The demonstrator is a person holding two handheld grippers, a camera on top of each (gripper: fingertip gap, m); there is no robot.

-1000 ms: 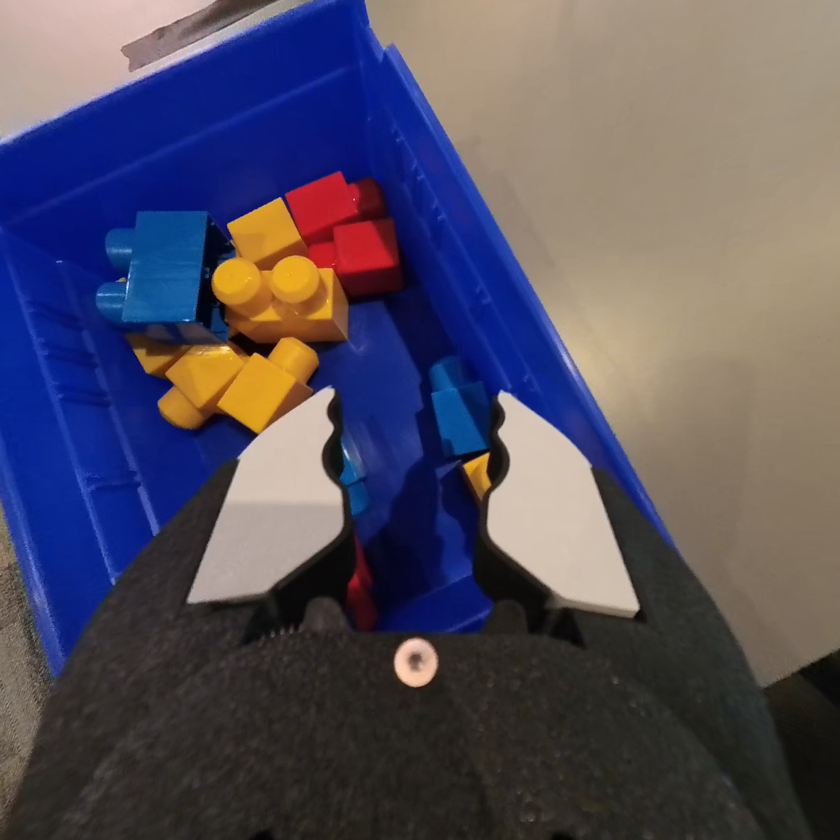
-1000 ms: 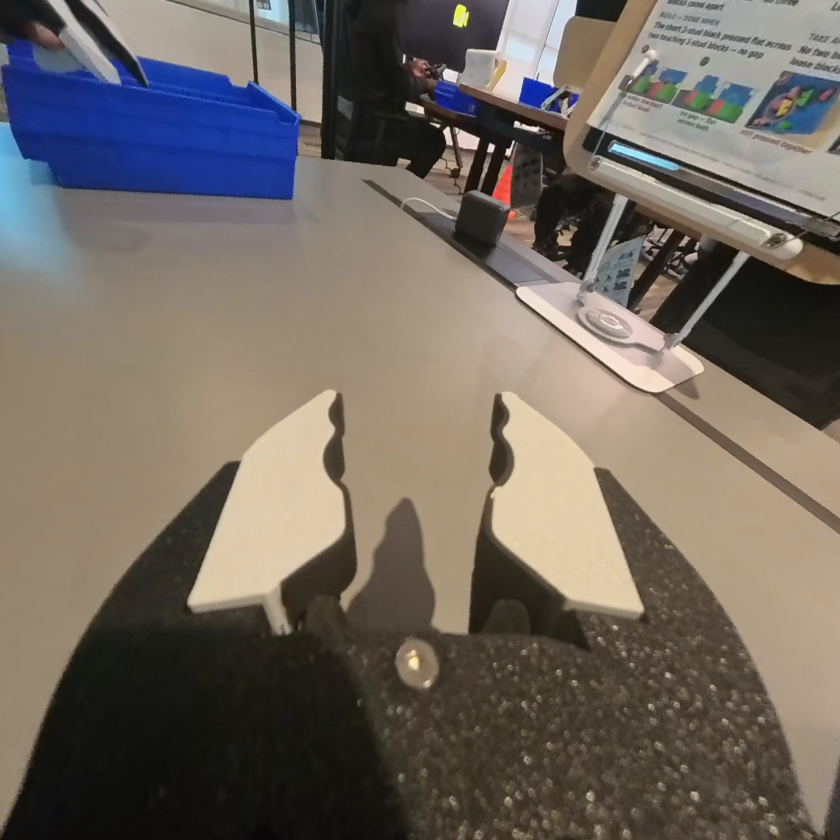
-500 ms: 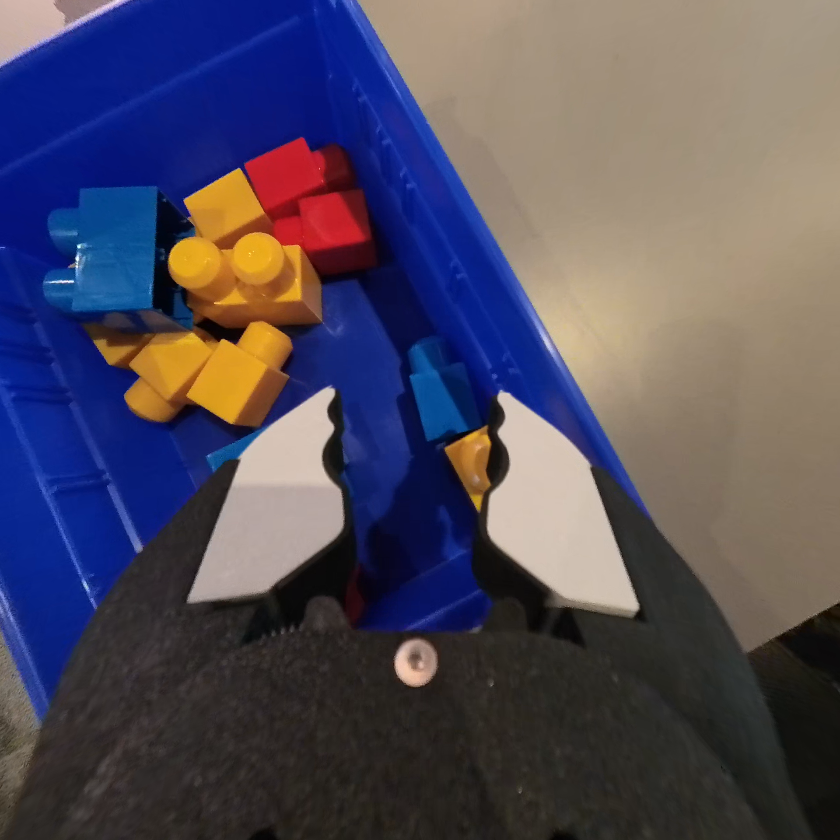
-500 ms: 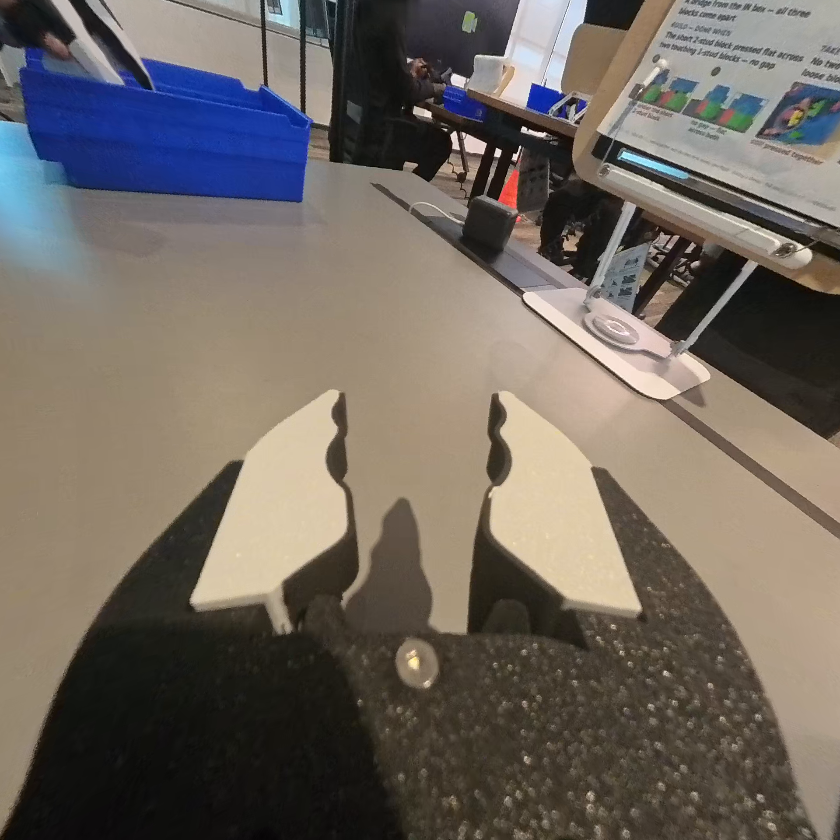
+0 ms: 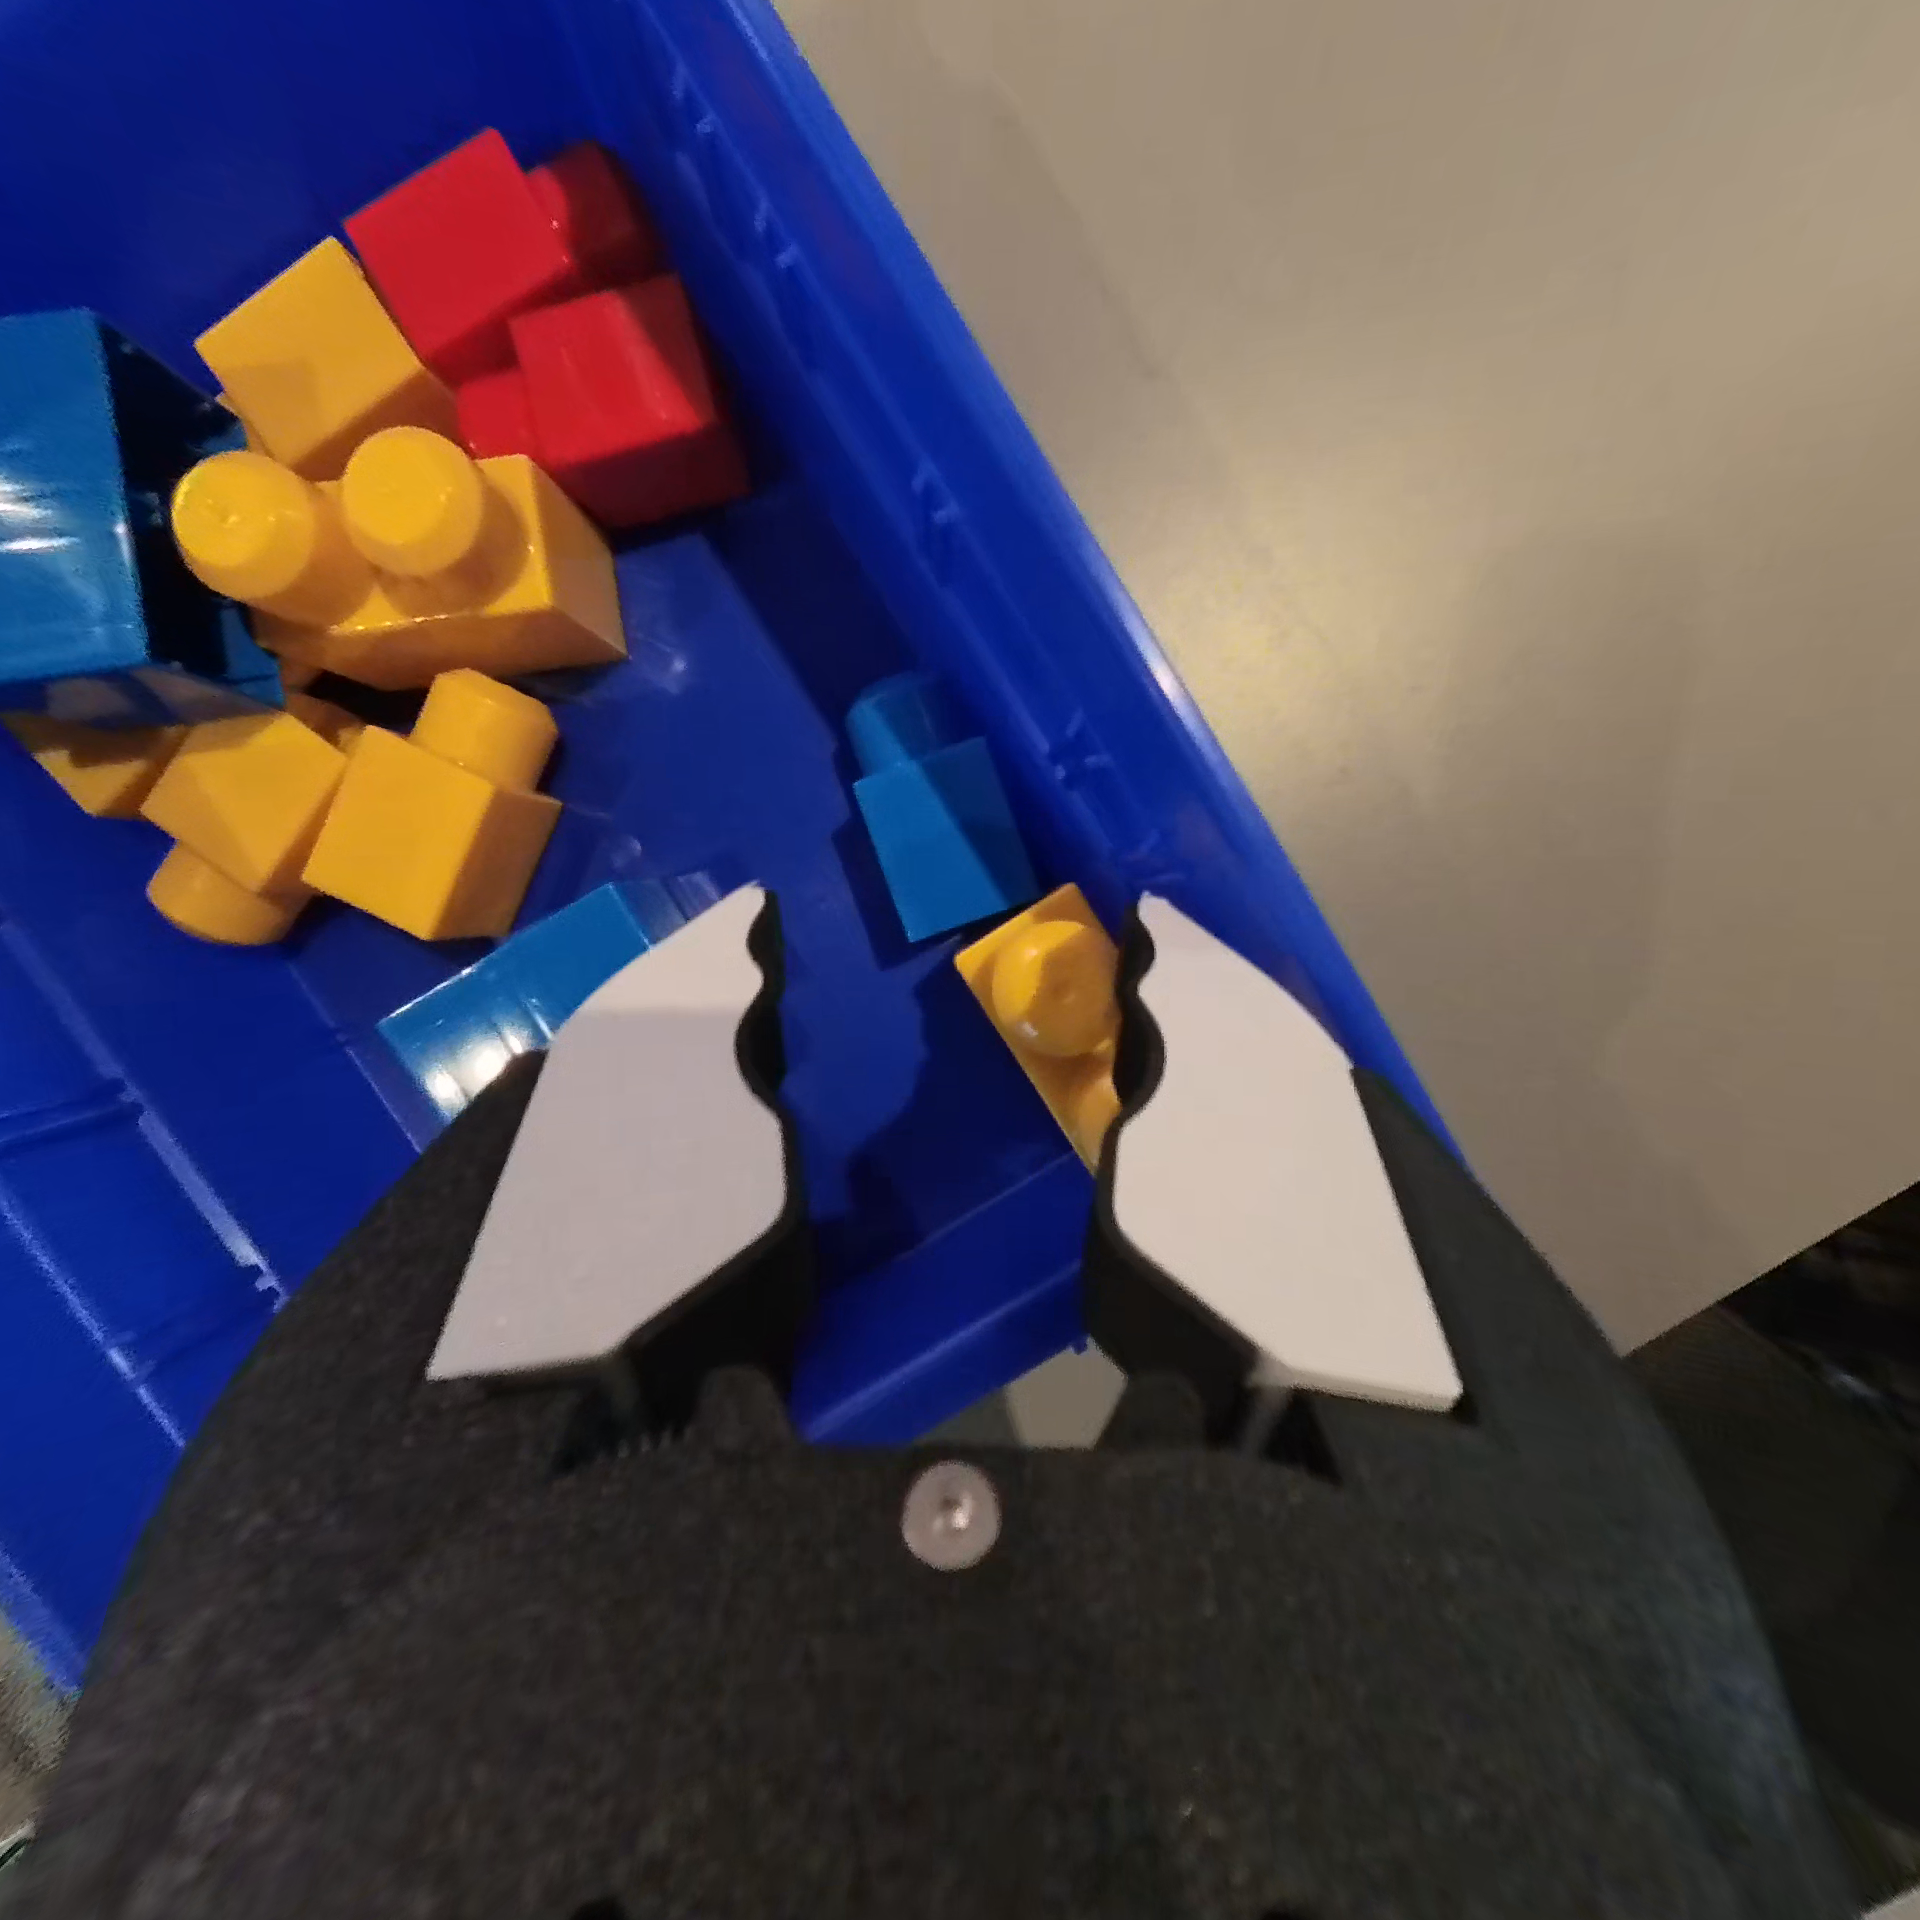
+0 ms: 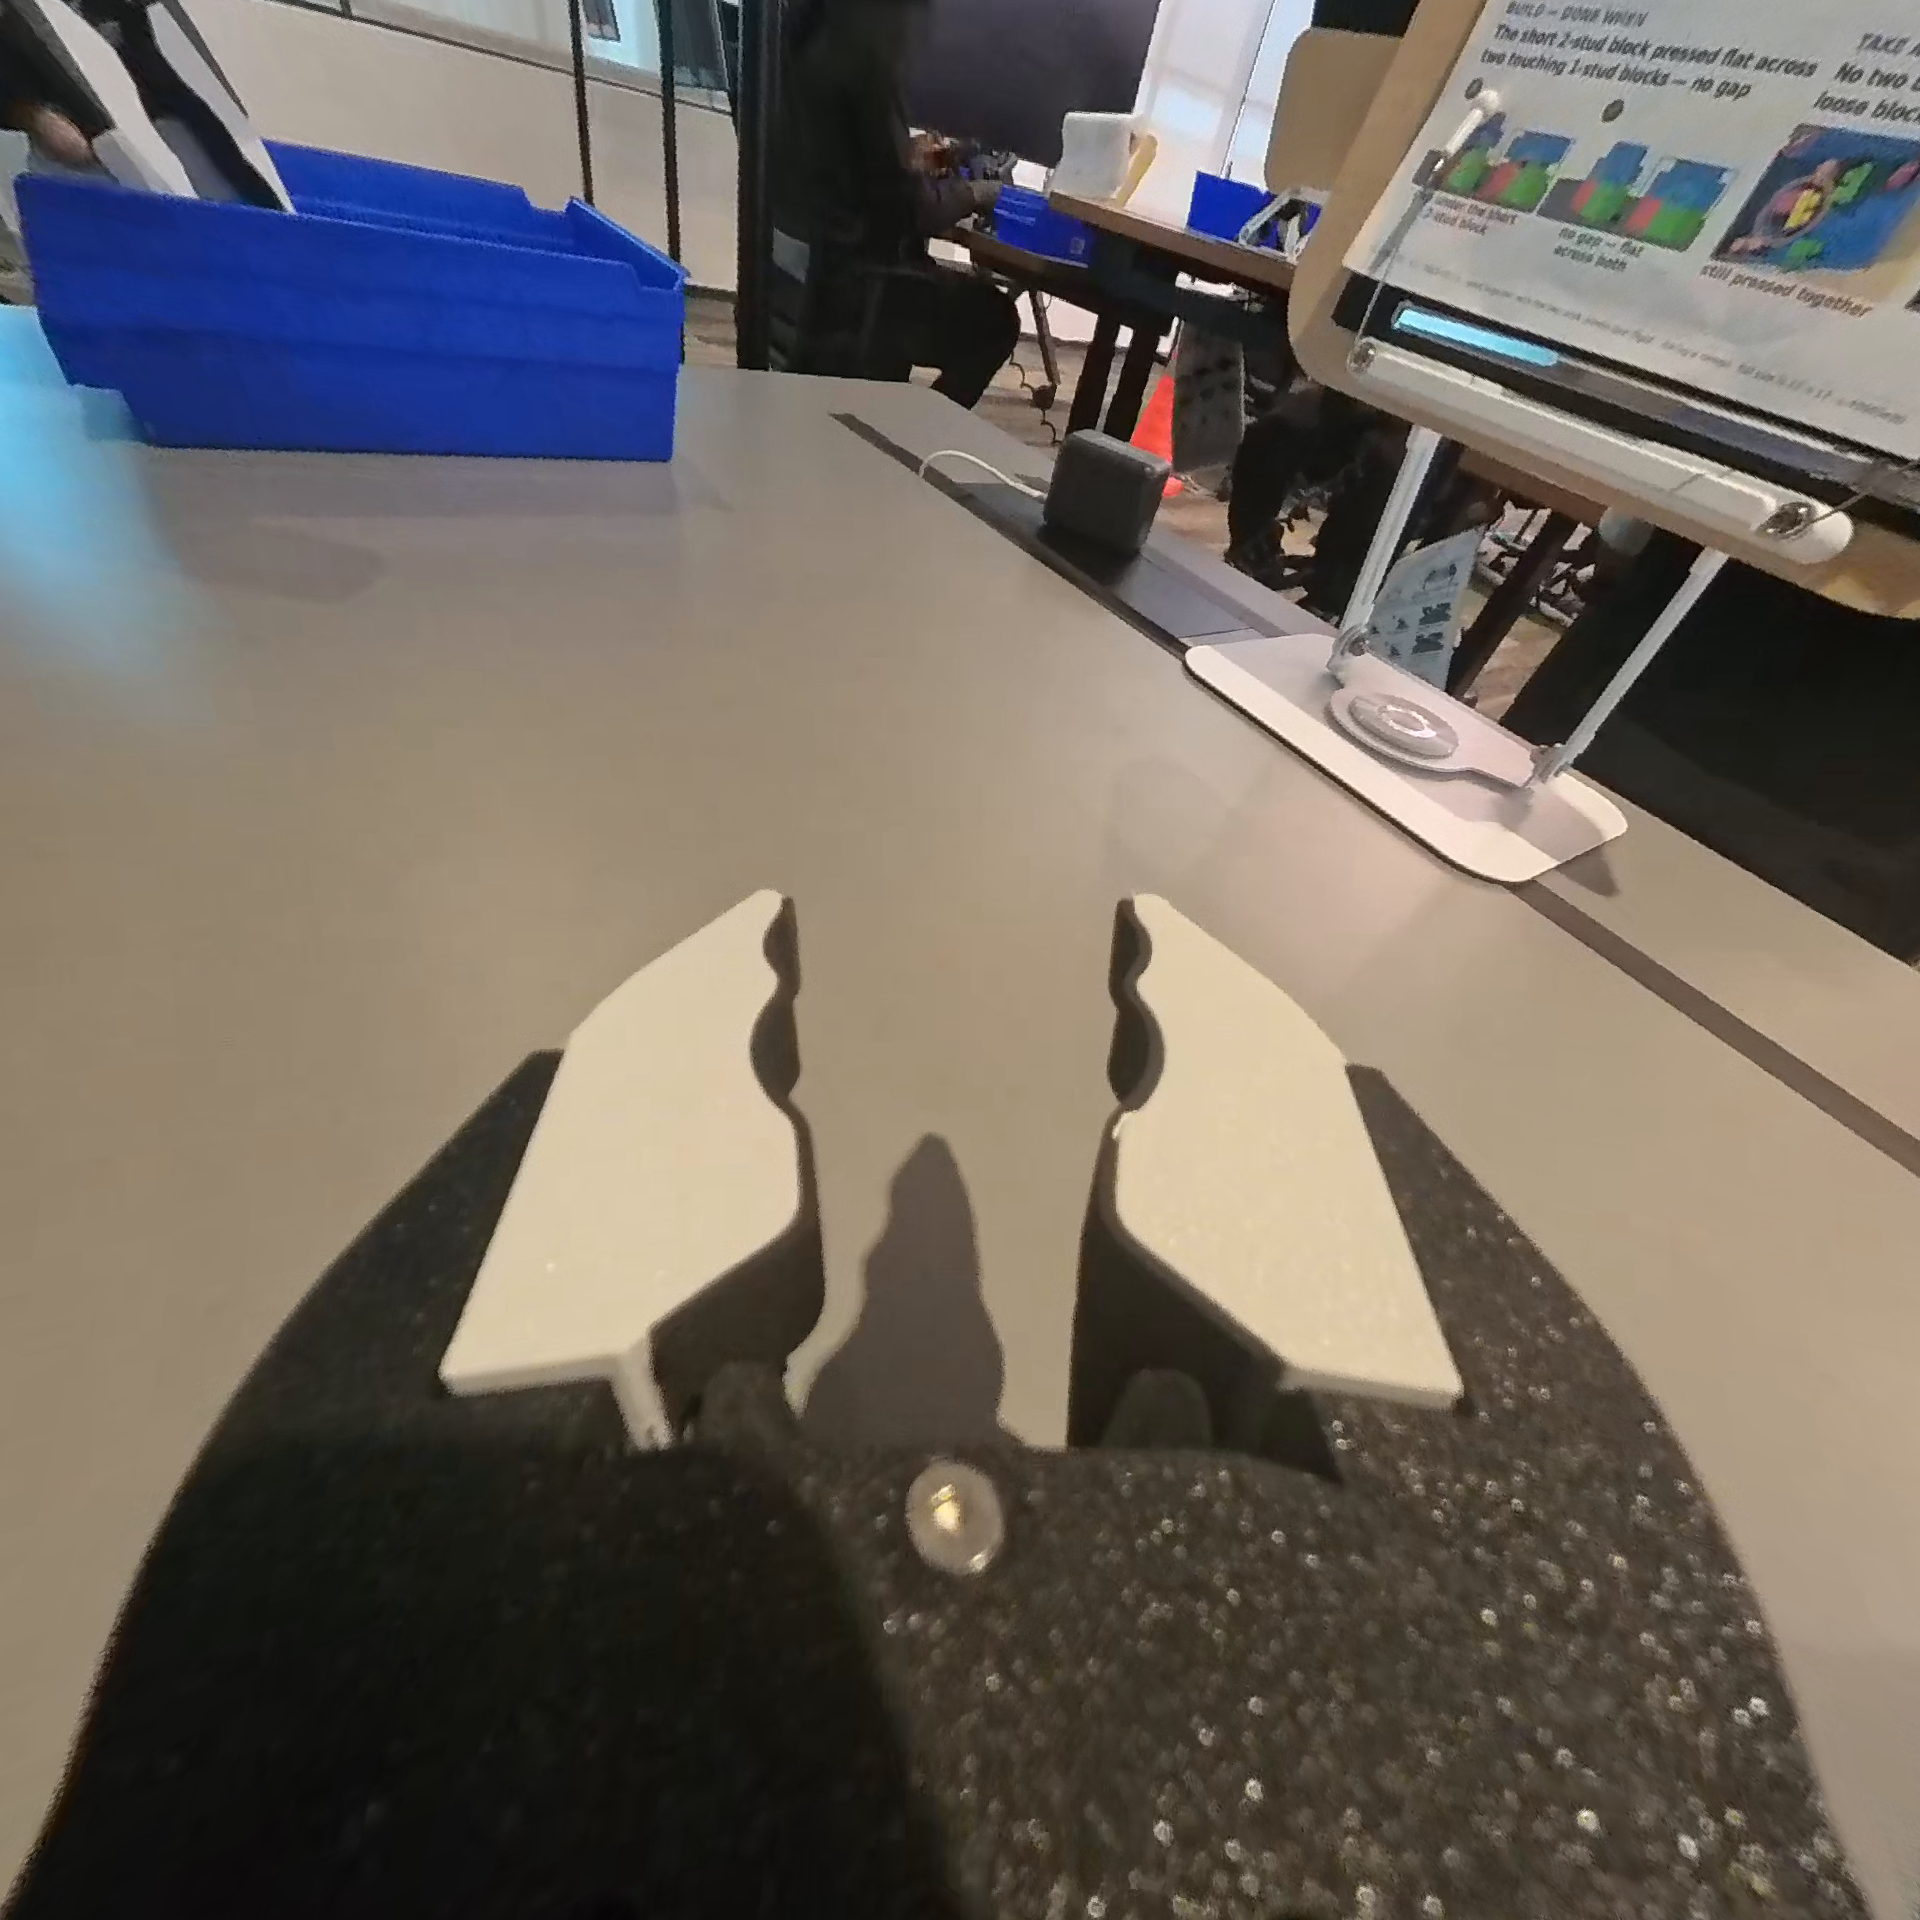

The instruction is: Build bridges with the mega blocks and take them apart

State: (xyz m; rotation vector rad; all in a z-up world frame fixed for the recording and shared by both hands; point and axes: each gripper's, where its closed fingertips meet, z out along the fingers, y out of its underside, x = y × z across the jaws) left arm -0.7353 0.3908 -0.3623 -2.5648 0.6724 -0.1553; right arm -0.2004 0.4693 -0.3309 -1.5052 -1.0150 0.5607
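The blue bin point(image 5: 1018, 582) is holding loose glossy mega blocks: yellow point(image 5: 436, 582), red point(image 5: 613, 405) and blue point(image 5: 935, 831) ones. The left gripper point(image 5: 948, 935) is hovering wide apart over them; the right gripper point(image 6: 948, 935) is gaping empty above the grey table point(image 6: 623, 675).

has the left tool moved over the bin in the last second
Yes. The left tool has pulled back toward the blue bin's near end: the small yellow block by its right finger shows more.
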